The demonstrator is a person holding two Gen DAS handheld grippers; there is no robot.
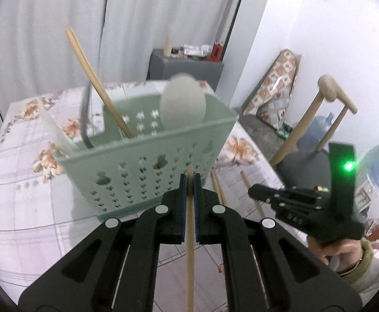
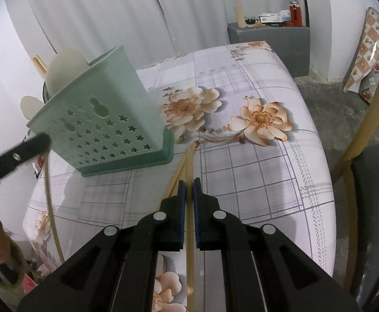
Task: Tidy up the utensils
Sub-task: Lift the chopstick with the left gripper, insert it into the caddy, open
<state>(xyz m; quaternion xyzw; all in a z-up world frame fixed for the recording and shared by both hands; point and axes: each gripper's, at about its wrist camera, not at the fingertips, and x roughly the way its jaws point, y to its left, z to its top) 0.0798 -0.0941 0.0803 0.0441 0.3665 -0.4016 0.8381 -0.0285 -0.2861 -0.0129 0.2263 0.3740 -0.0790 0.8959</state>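
Gripping one chopstick (image 1: 189,234) in my left fingers (image 1: 189,179) and another (image 2: 189,234) in my right fingers (image 2: 189,184), I'm aiming both for the caddy (image 1: 147,161).

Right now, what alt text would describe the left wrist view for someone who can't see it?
Black tongs pinch a wooden chopstick in front of a pale green perforated utensil basket on a floral tablecloth. The basket holds chopsticks and a pale spoon; the other tongs reach in at right.

Both tools, left tool (image 1: 189,179) and right tool (image 2: 189,184), point downward, jaws clamped nearly together.
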